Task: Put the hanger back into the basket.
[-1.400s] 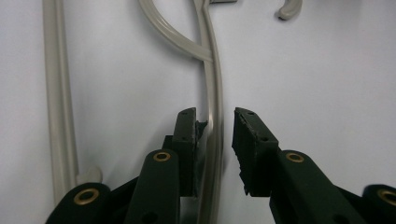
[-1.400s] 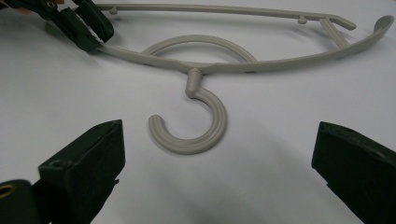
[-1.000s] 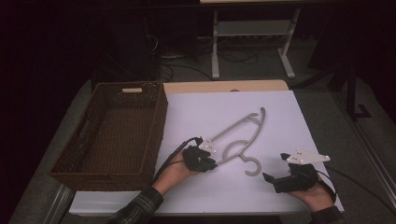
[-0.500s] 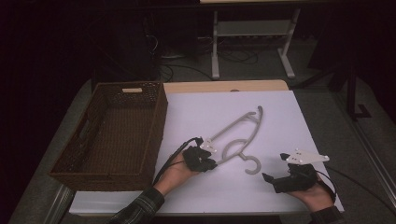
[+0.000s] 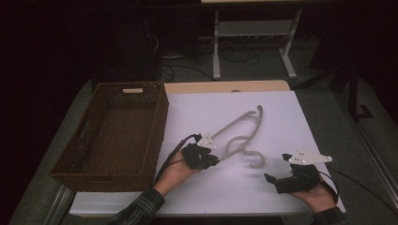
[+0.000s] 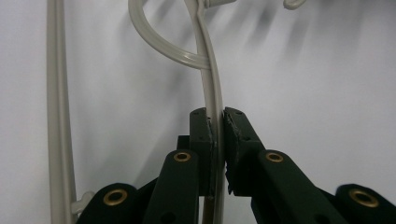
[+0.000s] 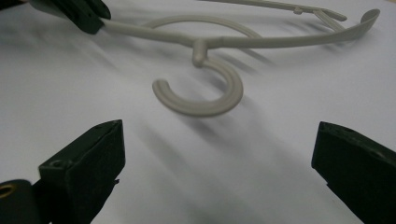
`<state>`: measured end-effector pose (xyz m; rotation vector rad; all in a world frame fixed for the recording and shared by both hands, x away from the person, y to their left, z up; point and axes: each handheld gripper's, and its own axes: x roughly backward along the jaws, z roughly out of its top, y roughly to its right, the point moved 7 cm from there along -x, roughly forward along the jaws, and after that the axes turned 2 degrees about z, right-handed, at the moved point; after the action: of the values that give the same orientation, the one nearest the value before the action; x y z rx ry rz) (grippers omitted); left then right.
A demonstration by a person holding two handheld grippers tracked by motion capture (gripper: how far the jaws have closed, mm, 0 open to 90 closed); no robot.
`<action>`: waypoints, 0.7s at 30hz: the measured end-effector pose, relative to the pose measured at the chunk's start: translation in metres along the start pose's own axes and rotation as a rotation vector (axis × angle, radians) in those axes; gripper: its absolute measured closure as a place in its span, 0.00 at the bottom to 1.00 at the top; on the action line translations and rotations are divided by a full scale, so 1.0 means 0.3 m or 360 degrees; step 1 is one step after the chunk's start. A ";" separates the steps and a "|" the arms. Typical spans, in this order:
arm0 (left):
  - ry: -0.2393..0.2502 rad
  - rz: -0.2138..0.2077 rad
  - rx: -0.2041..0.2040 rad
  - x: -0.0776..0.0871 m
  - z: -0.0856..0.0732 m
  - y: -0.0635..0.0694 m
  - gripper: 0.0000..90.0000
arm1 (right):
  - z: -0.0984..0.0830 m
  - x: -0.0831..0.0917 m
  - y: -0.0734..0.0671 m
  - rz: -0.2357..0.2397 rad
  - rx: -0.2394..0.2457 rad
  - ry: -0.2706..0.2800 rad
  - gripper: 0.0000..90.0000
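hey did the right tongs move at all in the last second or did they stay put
No. In the high view the right tongs sit at the same spot near the white mat's front right corner, open, short of the hanger, as before.

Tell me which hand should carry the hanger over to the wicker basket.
Left, probably. The left gripper is already shut on an arm of the hanger and sits nearer the basket. The right gripper is open, apart from the hanger, on the side away from the basket.
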<state>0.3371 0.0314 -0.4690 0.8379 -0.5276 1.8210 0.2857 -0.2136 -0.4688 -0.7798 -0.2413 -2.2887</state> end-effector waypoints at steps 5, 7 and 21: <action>0.0106 0.0004 0.0023 0.062 0.039 -0.004 0.93 | 0.000 0.001 0.001 -0.0002 -0.0002 0.0001 0.03; 0.0125 0.0006 0.0031 0.071 0.046 -0.003 0.93 | 0.000 0.001 0.001 -0.0002 -0.0003 0.0000 0.03; 0.0253 0.0078 0.0014 0.212 0.131 -0.030 0.93 | -0.001 0.000 0.005 -0.0005 -0.0013 0.0003 0.03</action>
<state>0.3422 0.0474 -0.3955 0.6843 -0.4416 1.9173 0.2867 -0.2148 -0.4691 -0.7822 -0.2326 -2.2946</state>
